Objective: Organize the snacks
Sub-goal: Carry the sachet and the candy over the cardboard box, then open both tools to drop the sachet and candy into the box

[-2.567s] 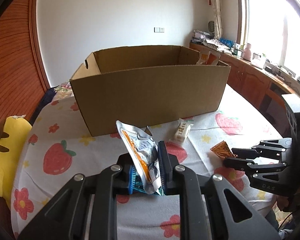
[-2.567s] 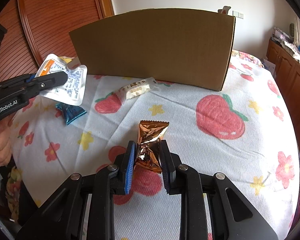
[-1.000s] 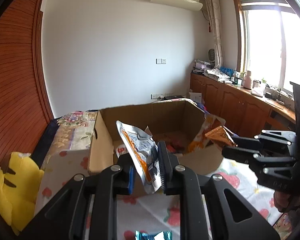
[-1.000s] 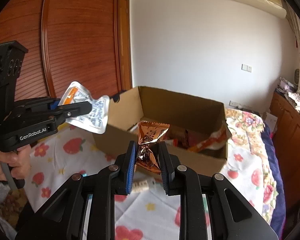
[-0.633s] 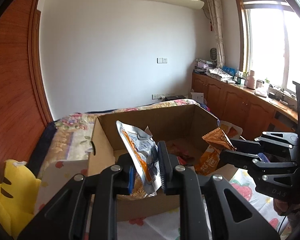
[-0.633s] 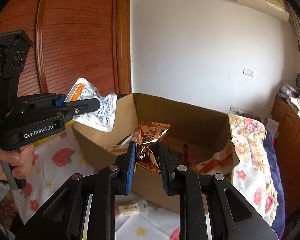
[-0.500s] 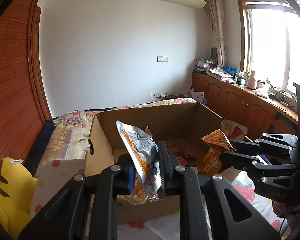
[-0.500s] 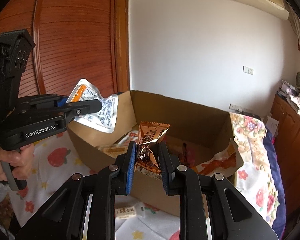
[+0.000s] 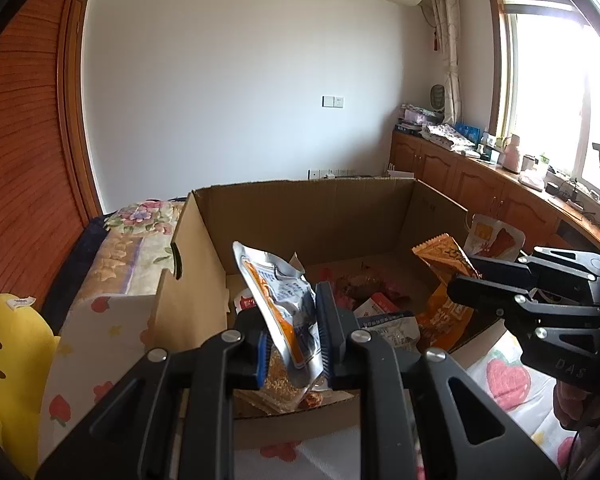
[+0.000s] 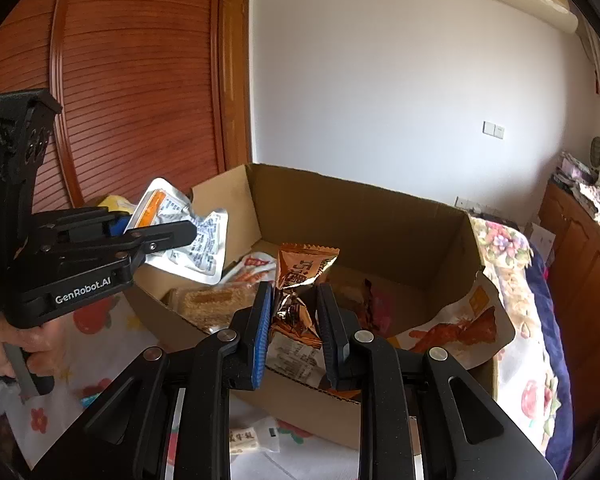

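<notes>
Your right gripper [image 10: 294, 318] pinches the copper snack packet [image 10: 298, 280] between its fingers, above the open cardboard box [image 10: 380, 220]. Left of the fingers, your left gripper [image 10: 168, 236] clamps the silver pouch [image 10: 188, 236] over the box's left wall. Below the fingers, in front of the box, a small white bar [image 10: 252, 438] lies on the strawberry tablecloth [image 10: 96, 320].

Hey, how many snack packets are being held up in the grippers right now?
2. The silver and orange pouch is clamped in the left gripper, and the copper foil packet is in the right gripper, both above the open cardboard box.
</notes>
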A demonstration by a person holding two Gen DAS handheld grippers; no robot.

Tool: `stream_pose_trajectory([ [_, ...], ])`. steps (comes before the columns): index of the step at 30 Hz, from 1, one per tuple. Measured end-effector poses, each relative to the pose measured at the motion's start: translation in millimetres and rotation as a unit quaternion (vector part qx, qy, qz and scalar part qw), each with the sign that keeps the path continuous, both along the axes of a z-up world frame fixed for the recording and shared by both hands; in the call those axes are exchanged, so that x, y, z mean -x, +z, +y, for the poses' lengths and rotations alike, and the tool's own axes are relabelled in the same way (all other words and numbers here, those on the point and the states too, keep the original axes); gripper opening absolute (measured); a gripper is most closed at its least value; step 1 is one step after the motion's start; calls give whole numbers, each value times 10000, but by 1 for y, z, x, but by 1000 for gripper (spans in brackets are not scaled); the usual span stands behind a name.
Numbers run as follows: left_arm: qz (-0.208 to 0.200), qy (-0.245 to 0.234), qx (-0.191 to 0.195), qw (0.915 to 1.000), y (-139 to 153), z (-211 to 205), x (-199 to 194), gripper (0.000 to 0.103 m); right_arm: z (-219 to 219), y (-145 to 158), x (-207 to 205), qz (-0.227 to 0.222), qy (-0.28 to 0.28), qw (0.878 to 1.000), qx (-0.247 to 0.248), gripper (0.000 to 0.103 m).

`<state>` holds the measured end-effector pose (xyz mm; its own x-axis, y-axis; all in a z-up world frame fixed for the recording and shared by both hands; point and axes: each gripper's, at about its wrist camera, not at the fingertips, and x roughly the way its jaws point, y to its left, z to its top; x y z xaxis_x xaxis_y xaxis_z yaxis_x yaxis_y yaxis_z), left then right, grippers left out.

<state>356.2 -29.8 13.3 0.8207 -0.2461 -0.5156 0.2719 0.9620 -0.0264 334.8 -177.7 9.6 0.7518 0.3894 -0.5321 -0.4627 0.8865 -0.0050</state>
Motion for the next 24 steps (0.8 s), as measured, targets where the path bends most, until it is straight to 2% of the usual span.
stream_pose_trajectory([
  [5, 22, 3, -45, 10000, -4, -2, 0, 19, 1, -1, -3, 37, -18, 10000, 6, 21],
  [8, 13, 66, -103, 9999, -5, -4, -3, 32, 1, -3, -6, 69, -22, 10000, 11, 22],
  [24, 47, 75, -99, 9999, -8, -1, 1, 35, 0, -6, -7, 95, -76, 9999, -26, 24],
])
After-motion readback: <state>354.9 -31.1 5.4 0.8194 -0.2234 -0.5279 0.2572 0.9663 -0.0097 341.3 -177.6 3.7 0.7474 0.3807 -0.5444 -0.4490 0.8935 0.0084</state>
